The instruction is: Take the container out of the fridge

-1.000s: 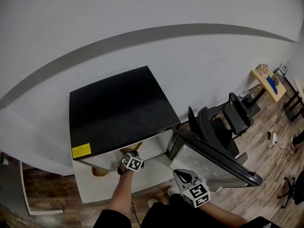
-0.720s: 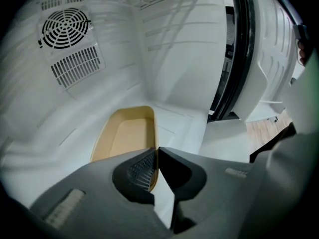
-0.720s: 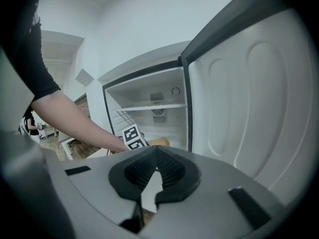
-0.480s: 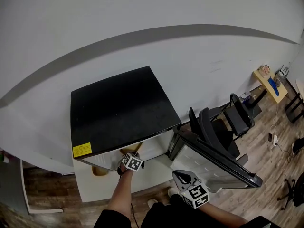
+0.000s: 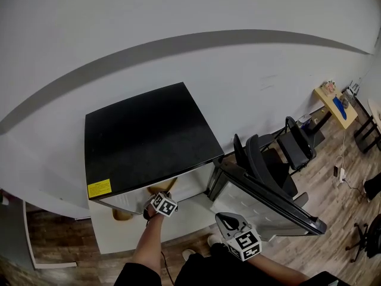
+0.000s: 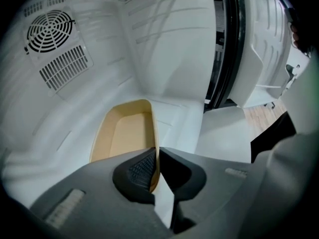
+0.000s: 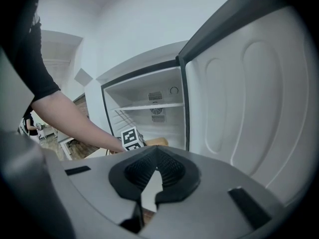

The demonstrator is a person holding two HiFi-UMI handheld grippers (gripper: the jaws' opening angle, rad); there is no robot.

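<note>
The black-topped mini fridge (image 5: 143, 136) stands against the pale wall (image 5: 178, 16), and its door (image 5: 268, 201) is swung wide open to the fridge's right. The person leans in from the front with a bare forearm (image 7: 75, 123) reaching into the fridge's lower compartment.

The left gripper (image 6: 158, 156) is inside the fridge, and its jaws are pinched narrow on the thin right-hand wall of a tan container (image 6: 124, 133). One ribbed pad (image 6: 143, 168) sits on the inside of that wall and the other on the outside. The container is a shallow open tub with rounded corners and nothing in it. It lies low in the fridge towards the front, below the round fan grille (image 6: 50, 31) on the fridge's back wall. It seems to sit on the white fridge floor (image 6: 174, 113), though from this angle I can't swear it isn't lifted a touch.

The right gripper (image 7: 156, 167) hangs outside the fridge, in front of it and just beside the open door's moulded inner face (image 7: 249, 98). Its jaws are closed tip to tip with nothing between them.

A black office chair (image 5: 268, 159) stands beyond the open door, to the fridge's right, on the wood floor (image 5: 333, 219).
</note>
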